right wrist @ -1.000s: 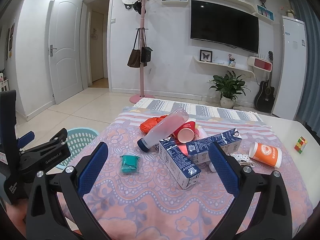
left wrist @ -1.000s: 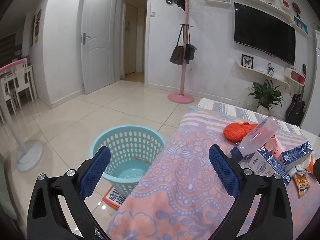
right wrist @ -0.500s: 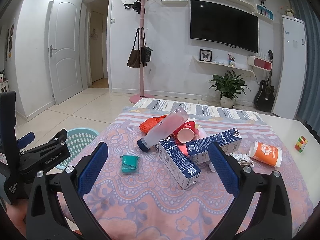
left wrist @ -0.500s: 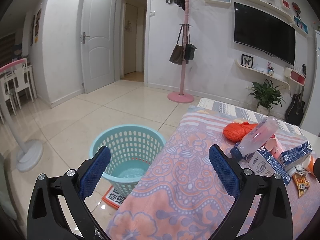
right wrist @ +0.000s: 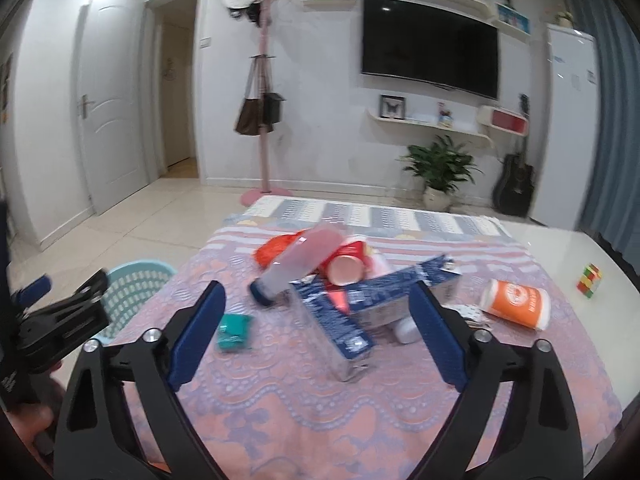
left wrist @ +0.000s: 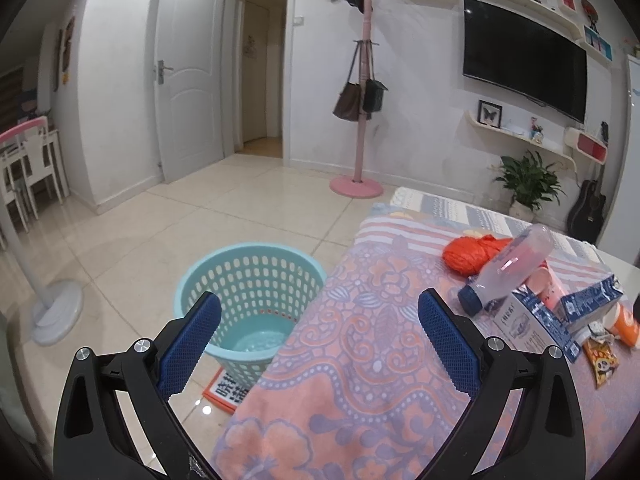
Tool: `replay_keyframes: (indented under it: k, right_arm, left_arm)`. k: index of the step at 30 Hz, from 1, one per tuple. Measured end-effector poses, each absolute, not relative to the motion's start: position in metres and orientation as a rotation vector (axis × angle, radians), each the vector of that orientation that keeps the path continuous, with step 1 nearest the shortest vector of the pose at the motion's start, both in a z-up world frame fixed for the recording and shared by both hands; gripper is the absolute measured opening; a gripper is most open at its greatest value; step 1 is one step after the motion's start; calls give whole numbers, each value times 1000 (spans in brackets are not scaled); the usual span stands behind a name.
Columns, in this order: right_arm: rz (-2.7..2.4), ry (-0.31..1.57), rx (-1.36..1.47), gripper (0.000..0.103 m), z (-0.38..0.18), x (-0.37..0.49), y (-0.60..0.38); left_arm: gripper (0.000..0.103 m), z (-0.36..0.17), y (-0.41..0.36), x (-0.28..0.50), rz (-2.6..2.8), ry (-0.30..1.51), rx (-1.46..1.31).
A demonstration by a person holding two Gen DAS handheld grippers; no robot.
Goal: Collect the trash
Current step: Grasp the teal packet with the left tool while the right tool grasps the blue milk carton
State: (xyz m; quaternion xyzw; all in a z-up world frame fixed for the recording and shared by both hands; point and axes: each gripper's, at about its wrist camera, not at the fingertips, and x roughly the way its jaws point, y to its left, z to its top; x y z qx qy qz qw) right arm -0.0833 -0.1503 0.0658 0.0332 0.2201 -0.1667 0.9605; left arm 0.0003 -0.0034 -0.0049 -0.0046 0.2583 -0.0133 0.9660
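Here, litter apparently crowds the patterned tablecloth [right wrist: 304, 400].

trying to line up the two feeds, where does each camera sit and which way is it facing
Left wrist: on the left gripper, angled down past its open fingers at the blue basket and the cloth's edge.
Right wrist: on the right gripper, jaws closing on nothing, facing the trash pile; the left gripper shows too.
Shared: basket, plastic bottle, cartons, TV wall.
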Motion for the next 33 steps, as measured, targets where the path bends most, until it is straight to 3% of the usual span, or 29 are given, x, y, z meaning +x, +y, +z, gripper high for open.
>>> replay_keyframes:
  k: [3, 5, 7, 12, 16, 30, 33]
  right_arm:
    - [-368, 446, 96, 79, 65, -84, -172]
    - [-391, 444, 82, 67, 64, -84, -184]
    - [-386, 525, 62, 64, 58, -77, -190]
    - [-329, 607, 85, 63, 39, -63, -207]
    - [-284, 702, 109, 63, 20, -47, -215]
    - [-185, 789, 59, 63, -21, 11, -212]
    - [-181, 803, 50, 63, -28, 18, -210]
  left_arm:
    - [96, -5, -10, 0, -47, 528, 24]
    - [96, -4, -17, 2, -105, 557, 14]
    - [96, -2, -27, 5, -175, 559, 3]
    - [95, -6, -68, 33, -402, 689, -18]
    - [83, -38, -91, 66, -437, 907, 21]
    - [81, -100, -106, 110, -486, 1121, 40]
    - [76, -103, -108, 113, -490, 1124, 39]
